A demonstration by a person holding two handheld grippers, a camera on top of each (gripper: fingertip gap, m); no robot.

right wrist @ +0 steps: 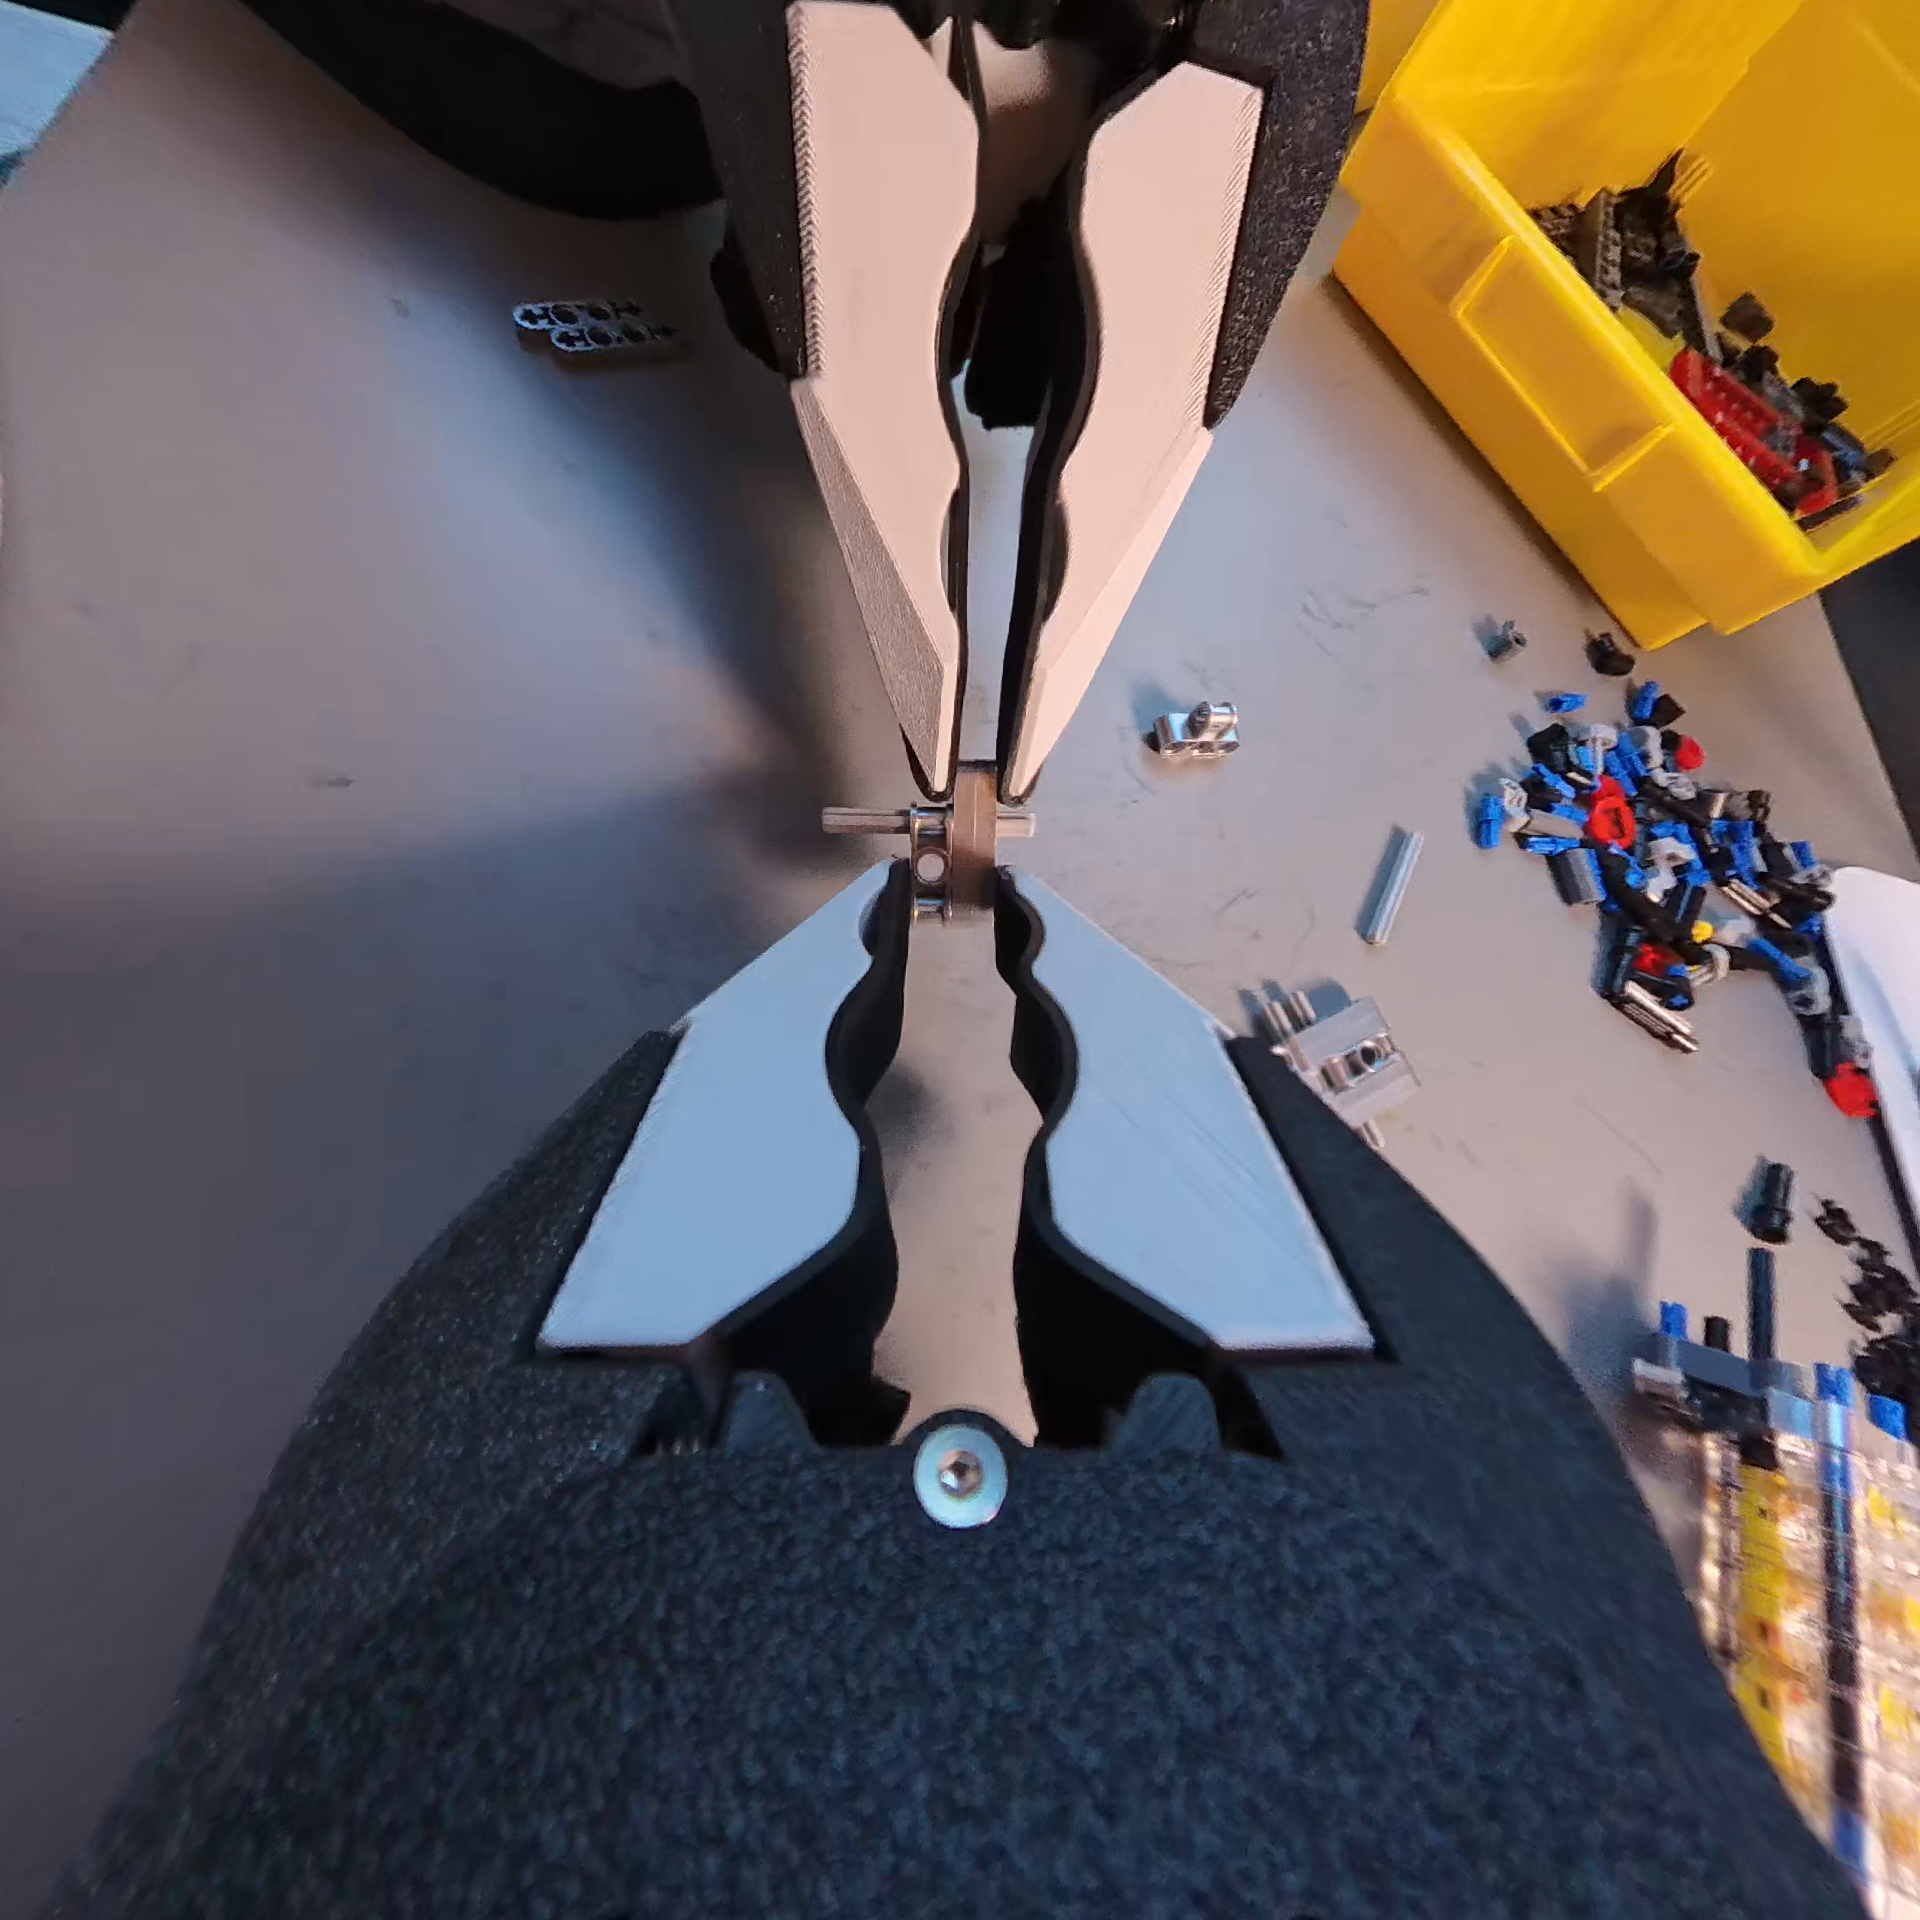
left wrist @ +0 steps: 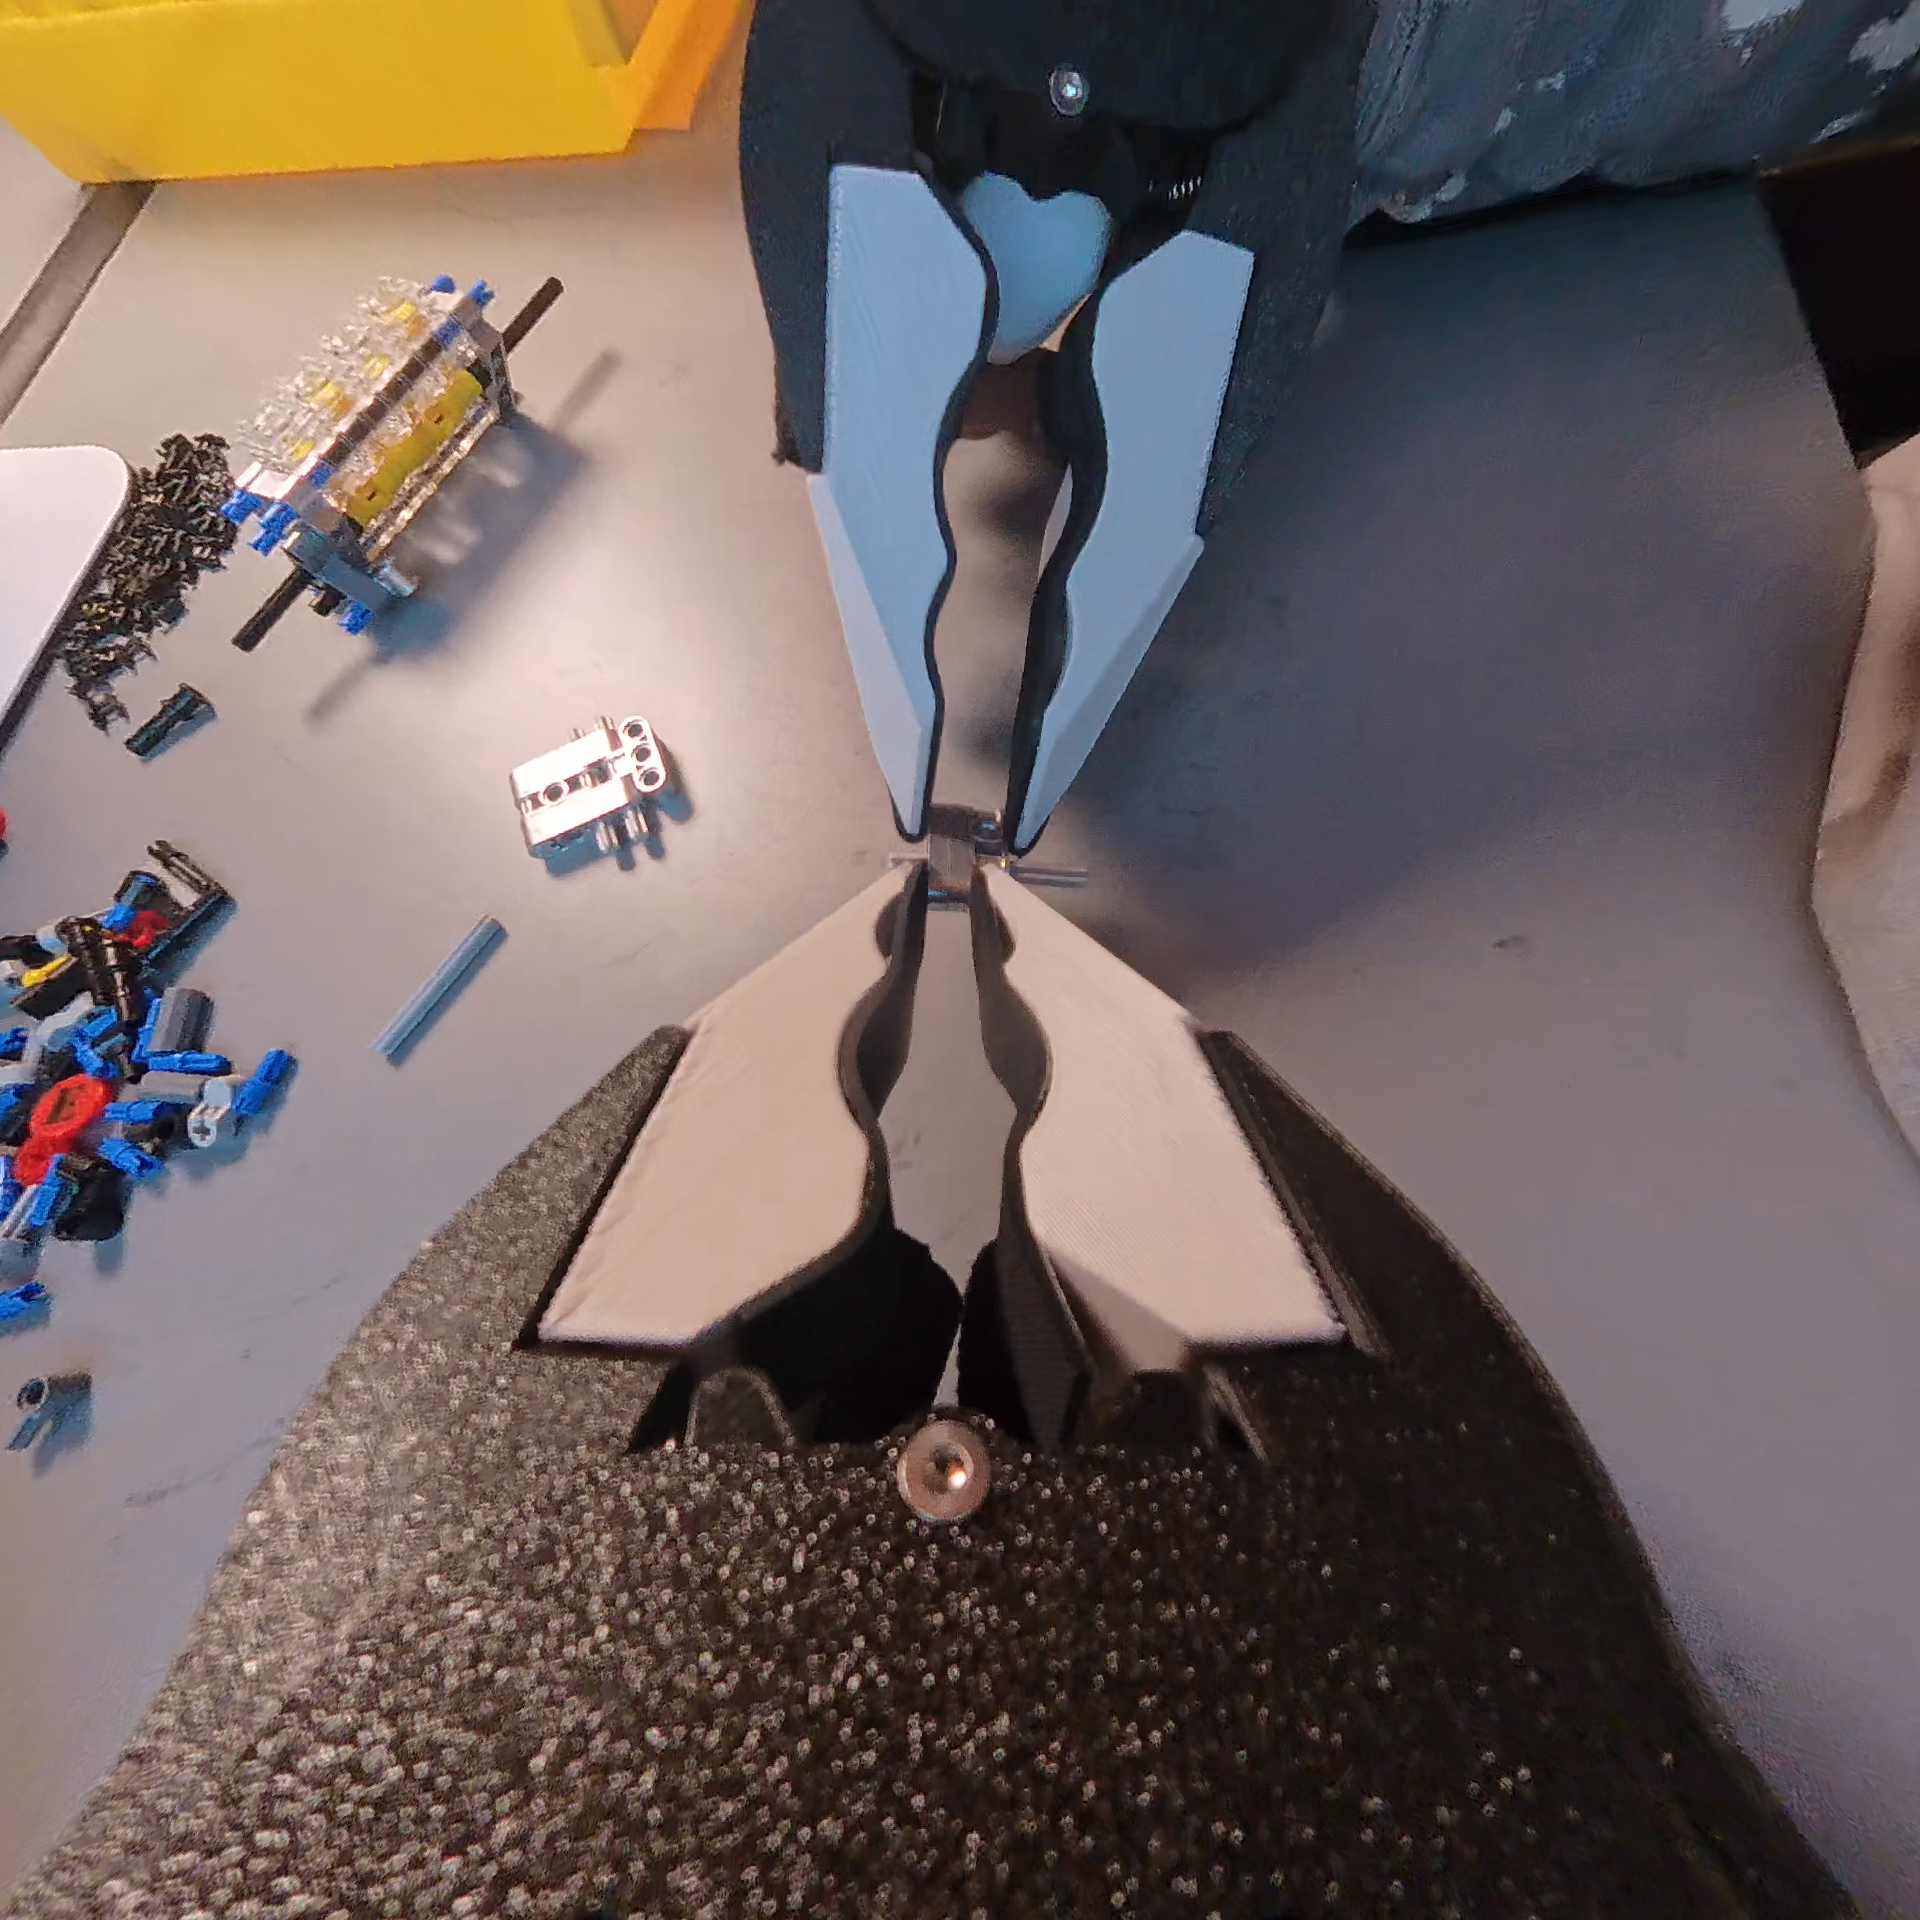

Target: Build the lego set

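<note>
While tip to tip above the grey worktop [left wrist: 1403, 831], left tool [left wrist: 948, 875] and right tool [right wrist: 948, 871] both pinch one small grey axle-and-connector brick piece [right wrist: 940, 847]; its details partly hidden between tips.

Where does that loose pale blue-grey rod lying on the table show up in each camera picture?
Left wrist view: the rod lies left of centre, beside the left gripper.
Right wrist view: the rod lies right of centre, beside the right gripper.
Shared landmark: the small grey block with pins.
</note>
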